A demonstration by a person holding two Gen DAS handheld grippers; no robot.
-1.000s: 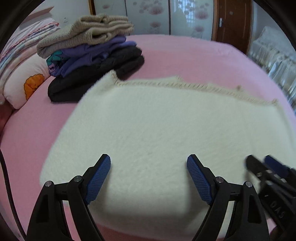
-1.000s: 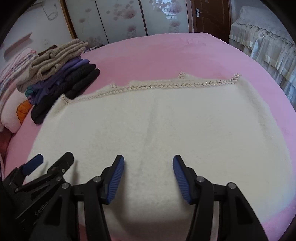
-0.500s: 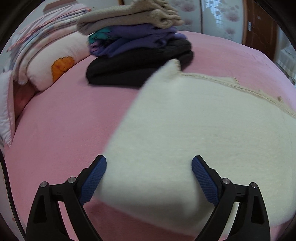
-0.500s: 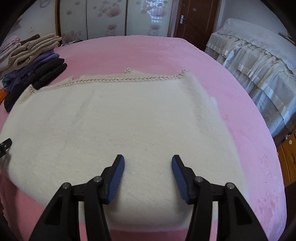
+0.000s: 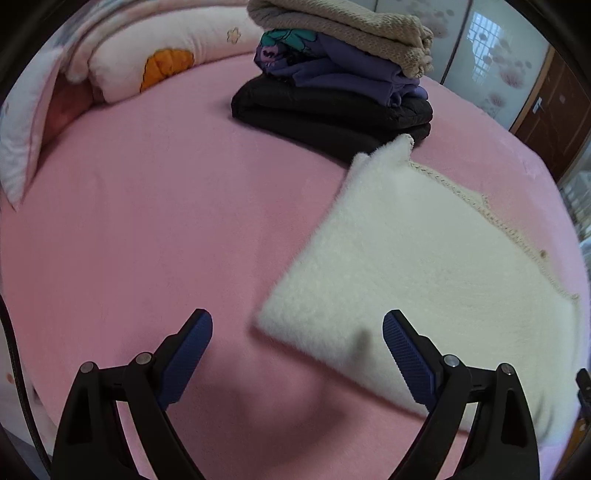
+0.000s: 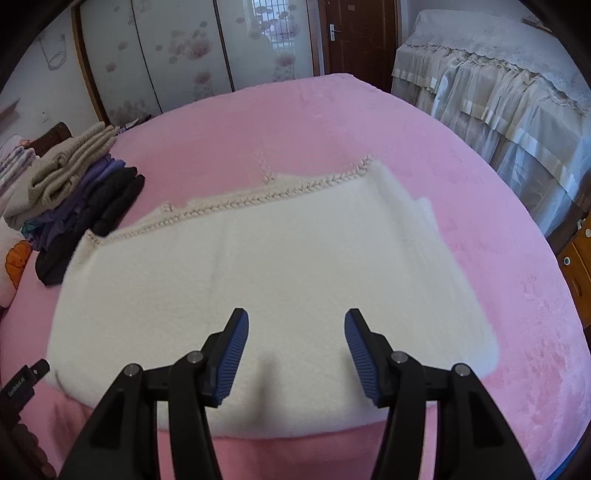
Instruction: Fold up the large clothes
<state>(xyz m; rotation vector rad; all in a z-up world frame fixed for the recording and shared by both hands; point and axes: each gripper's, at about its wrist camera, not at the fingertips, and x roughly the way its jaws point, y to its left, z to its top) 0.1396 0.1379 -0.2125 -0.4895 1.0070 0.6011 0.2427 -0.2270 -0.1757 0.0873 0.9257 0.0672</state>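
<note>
Cream fleece garment (image 6: 266, 273) — flat, folded, braided edge — under empty, wide-open jaws of both grippers.

Cream-white fleece garment (image 6: 258, 266), beige braided trim along far edge (image 6: 295, 190).
Plain pink bed cover (image 5: 155, 221).
Folded stack (image 5: 332, 74): beige knit on top, purple with teal print in middle, black at bottom.
Pale pink pillow (image 5: 159, 62), orange motif, small flower outline.
Frosted wardrobe doors (image 6: 184, 55), pink blossom pattern, brown frame.
Dark brown door (image 6: 354, 33).
Grey-white lace-edged cover (image 6: 498, 74) on second bed.
Black gripper arms, blue ribbed pads (image 6: 232, 354).
</note>
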